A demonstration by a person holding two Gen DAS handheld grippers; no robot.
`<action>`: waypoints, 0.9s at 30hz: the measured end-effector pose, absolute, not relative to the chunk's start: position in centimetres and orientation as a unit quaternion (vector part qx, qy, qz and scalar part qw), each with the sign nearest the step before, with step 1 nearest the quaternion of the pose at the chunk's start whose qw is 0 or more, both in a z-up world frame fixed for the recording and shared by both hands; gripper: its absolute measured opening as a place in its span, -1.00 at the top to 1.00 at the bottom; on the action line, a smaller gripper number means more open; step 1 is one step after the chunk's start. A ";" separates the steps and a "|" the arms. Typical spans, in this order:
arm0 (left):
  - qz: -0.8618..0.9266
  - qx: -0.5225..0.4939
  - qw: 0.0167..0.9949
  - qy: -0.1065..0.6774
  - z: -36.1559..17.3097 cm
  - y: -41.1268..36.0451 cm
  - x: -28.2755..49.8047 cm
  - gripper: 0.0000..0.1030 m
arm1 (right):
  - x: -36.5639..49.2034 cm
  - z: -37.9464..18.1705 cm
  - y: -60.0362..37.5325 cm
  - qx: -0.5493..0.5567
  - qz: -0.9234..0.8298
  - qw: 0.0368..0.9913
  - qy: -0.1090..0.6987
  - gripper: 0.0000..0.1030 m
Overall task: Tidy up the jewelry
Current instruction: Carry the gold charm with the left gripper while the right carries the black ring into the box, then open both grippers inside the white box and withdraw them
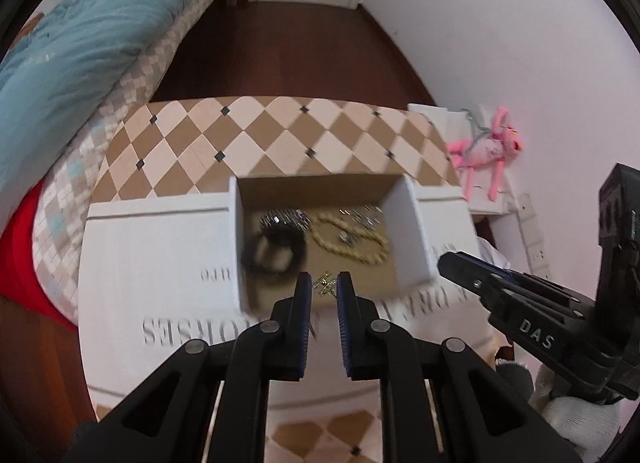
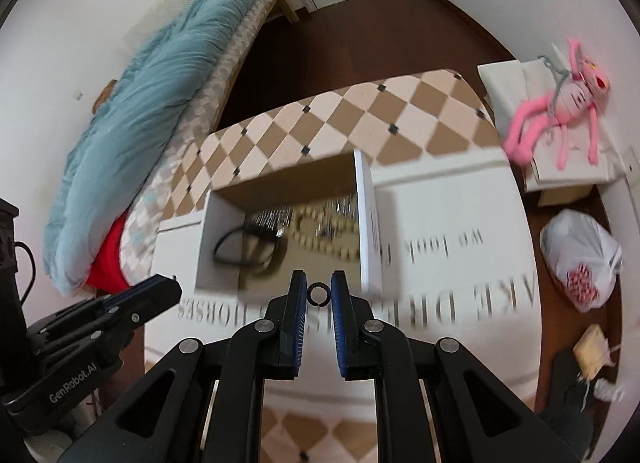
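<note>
A white box (image 1: 160,247) with printed letters has an open square compartment with a brown floor (image 1: 360,267). In it lie a gold bead necklace (image 1: 352,241), silver pieces (image 1: 286,219) and a black band (image 1: 274,253). My left gripper (image 1: 325,283) holds a small gold piece (image 1: 325,283) between its tips over the compartment's near edge. My right gripper (image 2: 319,294) is shut on a small black ring (image 2: 319,294) just before the compartment (image 2: 280,259). The right gripper also shows at the right of the left wrist view (image 1: 452,263).
The box sits on a checkered tan and cream table (image 1: 280,135). A bed with a teal blanket (image 1: 80,63) lies left. A pink plush toy (image 2: 560,103) sits on a white stand at right. A plastic bag (image 2: 580,259) lies on the dark floor.
</note>
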State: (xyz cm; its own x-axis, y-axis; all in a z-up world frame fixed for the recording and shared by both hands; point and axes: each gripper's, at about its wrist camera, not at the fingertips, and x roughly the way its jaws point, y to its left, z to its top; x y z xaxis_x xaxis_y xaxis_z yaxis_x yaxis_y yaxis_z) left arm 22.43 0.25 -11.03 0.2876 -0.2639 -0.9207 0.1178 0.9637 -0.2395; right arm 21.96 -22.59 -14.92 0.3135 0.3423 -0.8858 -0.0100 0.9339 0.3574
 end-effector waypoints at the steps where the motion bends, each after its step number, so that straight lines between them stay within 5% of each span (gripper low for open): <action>1: -0.117 -0.065 0.795 0.592 -11.8 0.3 23.5 0.78 | 23.2 -15.3 -22.3 0.138 0.109 0.794 0.582 0.74; 7: -0.090 -0.081 0.769 0.628 -15.0 1.2 27.0 0.74 | 27.5 -17.9 -20.4 0.110 0.114 0.760 0.631 0.72; 9: -0.080 -0.086 0.768 0.630 -15.3 1.6 27.3 0.36 | 28.1 -18.5 -20.5 0.108 0.107 0.754 0.639 0.48; 11: -0.073 -0.086 0.775 0.622 -15.2 2.0 27.3 -0.44 | 28.1 -18.7 -20.9 0.121 0.105 0.754 0.637 0.19; 12: -0.067 -0.084 0.780 0.617 -15.0 2.1 27.2 -0.53 | 28.0 -18.5 -21.0 0.121 0.105 0.757 0.634 0.13; 15: -0.054 -0.078 0.787 0.610 -14.8 2.8 26.8 -0.57 | 27.5 -17.7 -21.2 0.110 0.099 0.769 0.622 0.11; 18: -0.033 -0.058 0.799 0.598 -14.6 3.1 26.0 -0.92 | 27.0 -16.7 -21.0 0.087 0.091 0.782 0.611 0.07; 20: -0.017 -0.037 0.810 0.585 -14.3 3.1 25.4 -0.97 | 26.7 -16.1 -20.7 0.055 0.075 0.793 0.602 -0.20; 22: -0.003 -0.015 0.821 0.570 -14.0 2.9 24.5 -0.98 | 26.4 -15.8 -20.2 0.008 0.048 0.803 0.593 -0.81; 27: 0.006 -0.001 0.835 0.551 -13.1 2.7 22.7 -0.99 | 25.2 -15.2 -19.4 -0.049 0.017 0.815 0.577 -0.96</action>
